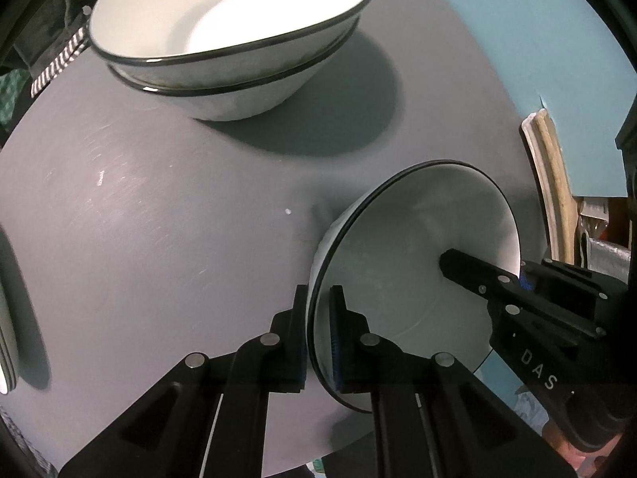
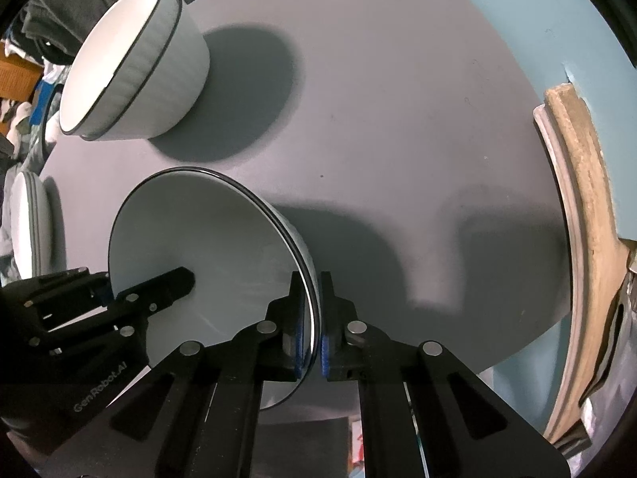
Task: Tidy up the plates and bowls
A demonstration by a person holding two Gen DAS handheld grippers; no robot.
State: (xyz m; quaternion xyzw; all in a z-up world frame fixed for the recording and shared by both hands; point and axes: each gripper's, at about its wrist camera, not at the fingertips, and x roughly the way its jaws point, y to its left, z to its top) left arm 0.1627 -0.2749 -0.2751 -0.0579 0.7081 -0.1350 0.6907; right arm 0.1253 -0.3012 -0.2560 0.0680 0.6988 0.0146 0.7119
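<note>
A white bowl with a dark rim (image 1: 410, 239) (image 2: 207, 239) is near the front edge of the round grey table (image 1: 159, 239). My left gripper (image 1: 318, 290) is shut on the bowl's left rim, one pad inside and one outside. My right gripper (image 2: 312, 279) is shut on the opposite rim in the same way. Each wrist view shows the other gripper across the bowl: the right gripper (image 1: 515, 275) and the left gripper (image 2: 109, 283). Two matching bowls (image 1: 223, 40) (image 2: 131, 67) sit nested at the back. Whether the held bowl touches the table I cannot tell.
A low stack of plates (image 1: 6, 318) (image 2: 28, 223) lies at the table's left edge. A curved wooden piece (image 2: 577, 199) stands beyond the right edge. Clothes (image 2: 51, 8) are piled past the far left. The floor (image 2: 517, 8) is pale blue.
</note>
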